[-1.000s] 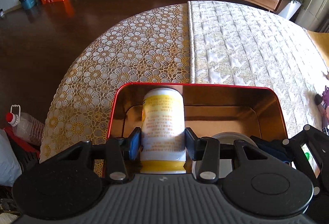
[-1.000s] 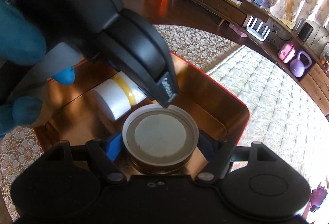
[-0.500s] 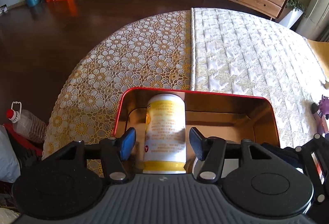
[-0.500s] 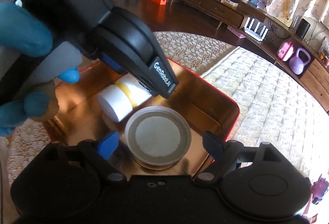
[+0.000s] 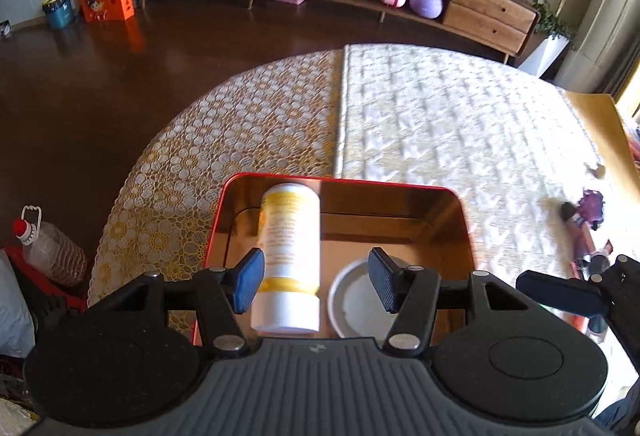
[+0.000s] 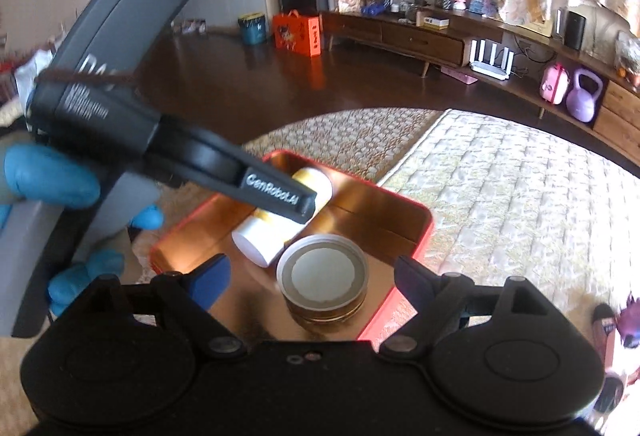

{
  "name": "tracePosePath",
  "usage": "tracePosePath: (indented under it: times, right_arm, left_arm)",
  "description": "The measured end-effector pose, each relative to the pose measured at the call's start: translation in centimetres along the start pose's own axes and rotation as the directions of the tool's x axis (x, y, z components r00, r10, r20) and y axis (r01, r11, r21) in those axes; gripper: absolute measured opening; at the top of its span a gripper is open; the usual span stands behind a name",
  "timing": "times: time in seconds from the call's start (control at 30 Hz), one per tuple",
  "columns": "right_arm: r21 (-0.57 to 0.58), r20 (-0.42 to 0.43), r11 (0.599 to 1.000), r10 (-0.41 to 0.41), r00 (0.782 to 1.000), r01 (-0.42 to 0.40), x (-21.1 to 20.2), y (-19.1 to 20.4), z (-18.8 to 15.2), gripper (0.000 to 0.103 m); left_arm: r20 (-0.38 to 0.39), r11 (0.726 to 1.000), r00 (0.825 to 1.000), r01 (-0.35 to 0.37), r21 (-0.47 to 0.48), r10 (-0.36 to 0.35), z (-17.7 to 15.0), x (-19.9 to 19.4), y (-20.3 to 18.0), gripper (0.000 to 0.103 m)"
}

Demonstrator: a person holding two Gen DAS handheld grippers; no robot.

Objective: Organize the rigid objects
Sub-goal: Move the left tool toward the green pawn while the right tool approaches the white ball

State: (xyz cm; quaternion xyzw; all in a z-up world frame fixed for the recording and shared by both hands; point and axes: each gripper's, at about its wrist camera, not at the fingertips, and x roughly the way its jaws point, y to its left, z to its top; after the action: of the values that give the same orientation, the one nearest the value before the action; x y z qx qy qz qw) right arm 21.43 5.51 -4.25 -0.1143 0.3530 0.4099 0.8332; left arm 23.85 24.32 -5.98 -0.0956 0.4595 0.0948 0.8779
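The yellow-and-white bottle point(image 5: 289, 260) lies on its side inside the red tin tray point(image 5: 452, 204), its white cap end toward the camera and its far end close to the tray's far wall. Just beside it, at 3 o'clock in the left wrist view, stands the round jar point(image 5: 356, 300) with a grey-rimmed lid, upright on the tray floor; the two appear to touch or nearly touch, which cannot be settled. In the right wrist view the jar point(image 6: 322, 276) sits near the tray's near corner, the bottle point(image 6: 260, 240) at 10 o'clock from it.

The left hand-held gripper point(image 5: 316, 282) hovers above the tray with its jaws set moderately wide. The bottle shows between the blue pads point(image 5: 250, 278) but neither pad presses on it; nothing is held. The right hand-held gripper point(image 6: 308, 282) stands wide, pads well clear of the jar's sides on both flanks, gripping nothing. In that view the left hand-held gripper's body point(image 6: 120, 108) crosses from 9 o'clock, one finger reaching over the bottle, carried by a hand in a blue glove point(image 6: 48, 176).

The tray point(image 6: 424, 232) rests on a tabletop point(image 5: 440, 124) covered by a cream quilted cloth, with a lace floral cloth point(image 5: 240, 140) at 10 o'clock. A purple toy point(image 5: 590, 208) lies on the quilted cloth at 3 o'clock, well apart from the tray. Beyond are a dark wood floor point(image 5: 120, 76) and a low wooden sideboard point(image 5: 480, 8) at 12 o'clock.
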Motion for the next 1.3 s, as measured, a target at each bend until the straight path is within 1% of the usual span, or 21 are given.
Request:
tracePosePath:
  times: [0.1, 0.23, 0.4, 0.5, 0.57, 0.8, 0.87, 0.9, 0.93, 1.03, 1.1, 1.3]
  right_arm:
    - [0.017, 0.023, 1.0, -0.002, 1.0, 0.001, -1.9, -0.6, -0.3, 0.094]
    - [0.037, 0.05, 0.999, -0.014, 0.999, 0.013, -4.4, -1.3, -1.2, 0.095]
    - [0.089, 0.085, 0.996, -0.033, 0.996, 0.026, -7.8, -3.3, -2.9, 0.095]
    - [0.122, 0.1, 0.992, -0.044, 0.994, 0.032, -9.6, -4.5, -4.2, 0.095]
    - [0.13, 0.109, 0.99, -0.066, 0.992, 0.051, -10.7, -5.2, -5.0, 0.096]
    - [0.21, 0.117, 0.973, -0.124, 0.985, 0.097, -13.5, -8.5, -8.5, 0.098]
    - [0.23, 0.117, 0.968, -0.133, 0.984, 0.103, -14.1, -9.3, -9.4, 0.098]
    - [0.237, 0.117, 0.965, -0.147, 0.982, 0.116, -14.4, -9.8, -10.0, 0.099]
    - [0.241, 0.116, 0.962, -0.161, 0.98, 0.129, -14.6, -10.1, -10.4, 0.099]
    - [0.259, 0.109, 0.953, -0.192, 0.975, 0.158, -15.3, -11.1, -11.6, 0.1]
    - [0.28, 0.108, 0.945, -0.205, 0.973, 0.168, -15.7, -12.1, -12.5, 0.103]
    - [0.28, 0.082, 0.936, -0.245, 0.966, 0.213, -16.1, -13.9, -14.6, 0.103]
  left_arm:
    - [0.036, 1.0, 0.999, -0.005, 0.016, 0.004, -0.4, -1.7, -1.0, 0.057]
    - [0.072, 1.0, 0.997, 0.01, 0.029, -0.012, -0.9, -3.7, -2.3, 0.057]
    - [0.11, 0.999, 0.993, 0.031, 0.03, -0.034, -2.1, -5.8, -4.1, 0.058]
    - [0.132, 0.998, 0.99, 0.047, 0.032, -0.051, -3.0, -6.7, -5.2, 0.072]
    - [0.14, 0.997, 0.988, 0.06, 0.037, -0.065, -3.6, -7.1, -6.0, 0.073]
    - [0.141, 0.995, 0.985, 0.091, 0.051, -0.097, -5.4, -7.7, -9.0, 0.073]
    - [0.14, 0.994, 0.985, 0.099, 0.046, -0.104, -5.9, -7.6, -9.7, 0.077]
    - [0.141, 0.994, 0.984, 0.105, 0.043, -0.11, -6.1, -7.5, -10.0, 0.082]
    - [0.145, 0.993, 0.983, 0.11, 0.04, -0.115, -6.5, -7.5, -10.3, 0.083]
    - [0.149, 0.992, 0.981, 0.124, 0.037, -0.128, -7.4, -7.4, -11.4, 0.083]
    - [0.153, 0.991, 0.979, 0.128, 0.035, -0.132, -7.9, -7.3, -12.0, 0.083]
    - [0.159, 0.99, 0.978, 0.132, 0.044, -0.137, -9.4, -6.2, -14.5, 0.083]
